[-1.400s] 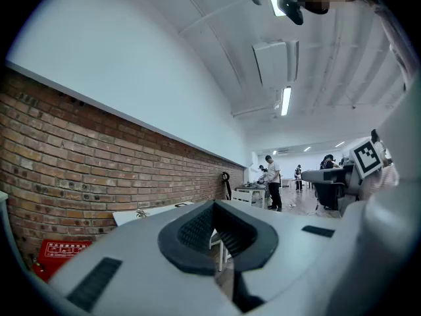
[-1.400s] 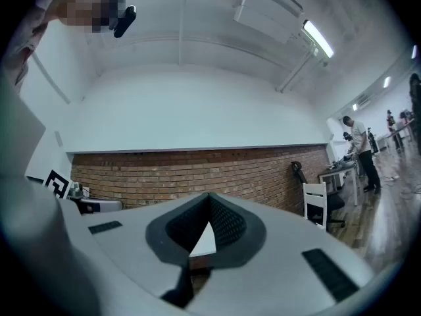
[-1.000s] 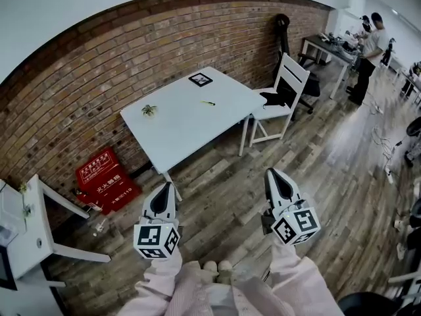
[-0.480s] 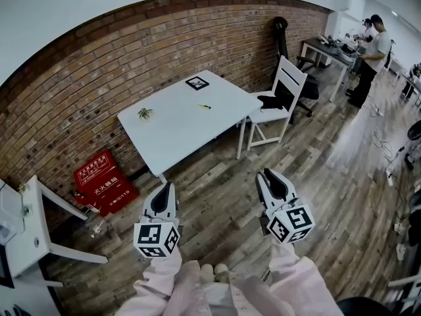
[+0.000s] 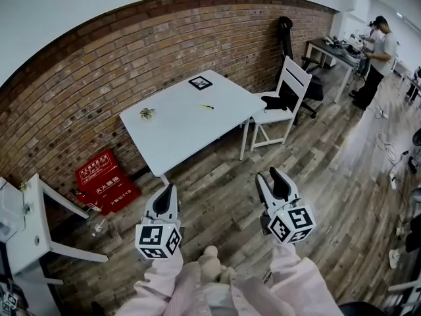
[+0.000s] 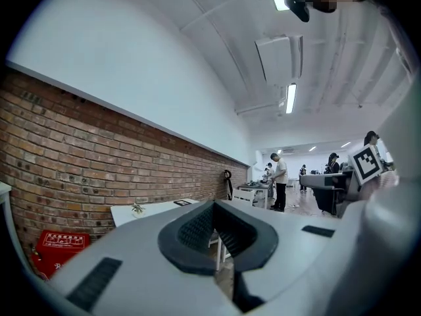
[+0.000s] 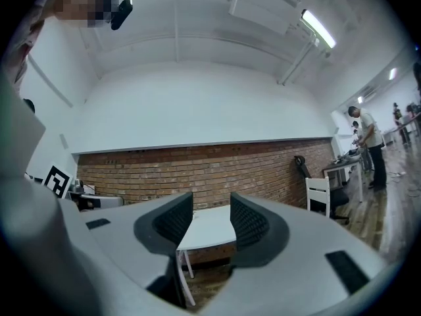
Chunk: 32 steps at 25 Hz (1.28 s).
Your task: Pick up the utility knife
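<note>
The utility knife point(image 5: 207, 106) is a small yellow-green thing lying on the white table point(image 5: 191, 133) by the brick wall, well ahead of both grippers. My left gripper point(image 5: 167, 195) is held level over the wooden floor with its pads point(image 6: 197, 226) meeting at the tips and nothing in them. To its right, my right gripper point(image 5: 275, 179) points at the same table; its jaws have just been opening and now stand apart with nothing between the pads point(image 7: 250, 224). The table point(image 7: 209, 229) shows through that gap.
A small plant point(image 5: 146, 112) and a black-and-white marker card point(image 5: 200, 81) also lie on the table. A white chair point(image 5: 286, 87) stands at its right end, a red box point(image 5: 105, 176) by the wall, another white table point(image 5: 29, 232) at left. A person point(image 5: 378, 48) works far right.
The right gripper's jaws have gone from shut to apart. Both grippers have shifted only slightly over the floor; the left one stays shut.
</note>
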### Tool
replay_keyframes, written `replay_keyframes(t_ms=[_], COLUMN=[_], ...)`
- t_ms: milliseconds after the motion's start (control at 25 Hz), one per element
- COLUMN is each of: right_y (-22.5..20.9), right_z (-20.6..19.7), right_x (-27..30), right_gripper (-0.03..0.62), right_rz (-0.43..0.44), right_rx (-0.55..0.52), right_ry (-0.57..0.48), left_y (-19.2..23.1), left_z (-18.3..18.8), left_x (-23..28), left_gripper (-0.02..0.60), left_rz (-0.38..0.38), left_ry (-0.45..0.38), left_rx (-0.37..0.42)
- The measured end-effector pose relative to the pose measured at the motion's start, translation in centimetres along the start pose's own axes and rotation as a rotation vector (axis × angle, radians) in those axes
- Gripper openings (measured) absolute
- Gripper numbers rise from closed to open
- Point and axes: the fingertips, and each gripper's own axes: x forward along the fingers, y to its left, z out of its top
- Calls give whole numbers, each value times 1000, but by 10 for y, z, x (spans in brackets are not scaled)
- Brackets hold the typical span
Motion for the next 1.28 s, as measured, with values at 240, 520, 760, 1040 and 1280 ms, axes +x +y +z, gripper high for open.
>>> replay_keyframes(t_ms=[240, 520, 760, 1040, 1280], right_y=[-15, -39, -59, -75, -93], right_z=[-6, -15, -21, -35, -46], right_x=[17, 49, 97, 156, 210], right_gripper=[160, 160, 160, 160, 160], right_rz=[-11, -28, -25, -4, 1], right_rx=[11, 29, 38, 67, 75], right_ry=[9, 9, 24, 73, 107], left_y=[5, 18, 37, 63, 85], left_z=[-4, -12, -15, -21, -24], left_x=[23, 63, 111, 170, 225], left_gripper=[-8, -8, -8, -9, -8], left_rz=[-3, -10, -15, -25, -35], left_ry=[9, 11, 21, 62, 82], left_rx=[-4, -11, -23, -46, -58])
